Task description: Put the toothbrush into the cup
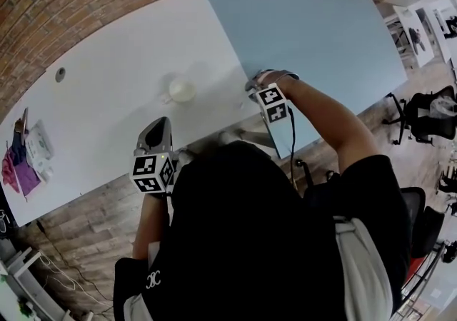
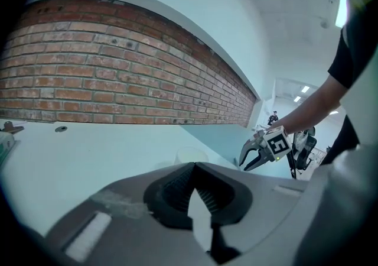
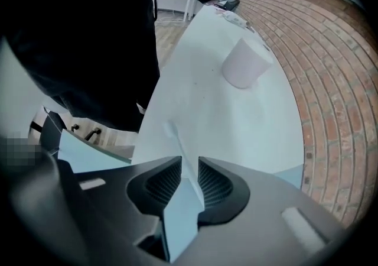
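Observation:
A pale cup [image 1: 181,90] stands upright on the white table [image 1: 107,98], near its seam with the light blue table [image 1: 321,34]. My right gripper [image 1: 255,83] points steeply down at that seam, right of the cup. In the right gripper view its jaws [image 3: 189,164] stand open, and a thin white toothbrush [image 3: 173,135] lies on the table in the gap between them, with the pads apart from it. The cup [image 3: 245,64] shows beyond it. My left gripper [image 1: 161,123] hovers near the table's front edge with its jaws [image 2: 194,167] shut on nothing. From there I see the right gripper [image 2: 254,155] with fingers spread.
A pink cloth and a small box [image 1: 28,155] lie at the white table's left end, and a round cable hole [image 1: 60,74] sits farther back. Office chairs [image 1: 428,116] stand off to the right. A brick wall [image 2: 118,81] runs behind the tables.

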